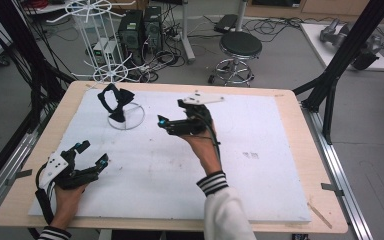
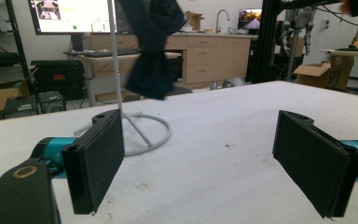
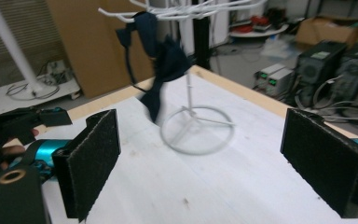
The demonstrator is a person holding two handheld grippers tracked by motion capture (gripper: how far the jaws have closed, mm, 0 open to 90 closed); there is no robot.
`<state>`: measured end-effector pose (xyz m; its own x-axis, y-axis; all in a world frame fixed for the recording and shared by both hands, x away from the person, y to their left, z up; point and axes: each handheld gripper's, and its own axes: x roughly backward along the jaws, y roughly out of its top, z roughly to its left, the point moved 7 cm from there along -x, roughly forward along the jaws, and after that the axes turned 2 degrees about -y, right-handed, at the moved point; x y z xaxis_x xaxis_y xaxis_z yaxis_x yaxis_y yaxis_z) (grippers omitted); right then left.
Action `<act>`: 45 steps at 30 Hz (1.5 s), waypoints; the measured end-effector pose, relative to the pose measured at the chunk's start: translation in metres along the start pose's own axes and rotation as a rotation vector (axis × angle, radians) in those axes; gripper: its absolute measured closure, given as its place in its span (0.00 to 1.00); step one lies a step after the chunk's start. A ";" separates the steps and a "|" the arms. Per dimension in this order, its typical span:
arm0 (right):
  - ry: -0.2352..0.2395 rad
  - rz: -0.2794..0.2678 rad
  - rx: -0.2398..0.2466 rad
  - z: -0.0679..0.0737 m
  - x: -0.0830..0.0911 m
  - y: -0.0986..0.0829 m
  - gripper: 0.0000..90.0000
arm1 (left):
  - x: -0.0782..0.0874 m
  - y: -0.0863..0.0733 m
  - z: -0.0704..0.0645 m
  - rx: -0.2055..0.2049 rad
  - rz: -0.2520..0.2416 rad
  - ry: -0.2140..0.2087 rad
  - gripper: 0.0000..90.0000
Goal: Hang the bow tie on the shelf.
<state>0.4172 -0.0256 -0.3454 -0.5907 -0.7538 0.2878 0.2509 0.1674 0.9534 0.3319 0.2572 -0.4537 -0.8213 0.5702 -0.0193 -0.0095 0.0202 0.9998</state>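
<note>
Both the left gripper (image 1: 91, 155) and the right gripper (image 1: 166, 122) are hanging open and empty; bumping the light stand (image 1: 126, 116) is risking dropping the bow tie (image 1: 115, 102).

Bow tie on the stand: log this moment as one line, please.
bow tie: hanging on white stand | left tongs: open, empty, low near table edge | right tongs: open, empty, facing stand

Left gripper (image 1: 91, 152) and right gripper (image 1: 171, 114) both gape wide, empty.

Bow tie (image 1: 114, 102) hangs on the stand (image 1: 129, 116); right claw (image 1: 169, 123) just right of it, left claw (image 1: 91, 153) nearer the worktop's (image 1: 280, 165) front edge
</note>
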 end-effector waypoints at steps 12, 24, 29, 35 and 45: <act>-0.163 -0.105 0.000 -0.033 0.116 -0.058 0.12 | 0.000 0.000 0.000 -0.003 -0.008 0.001 0.19; -0.330 -0.232 0.019 -0.057 0.160 -0.119 0.12 | 0.001 0.001 -0.001 -0.008 -0.013 0.003 0.18; -0.352 -0.249 -0.076 -0.068 0.163 -0.146 0.12 | 0.002 0.001 -0.001 -0.011 -0.019 0.006 0.18; -0.376 -0.233 -0.094 -0.072 0.155 -0.158 0.12 | 0.002 0.001 -0.001 -0.012 -0.018 0.008 0.18; -0.380 -0.238 -0.042 -0.067 0.154 -0.158 0.12 | 0.002 0.001 -0.001 -0.011 -0.019 0.009 0.18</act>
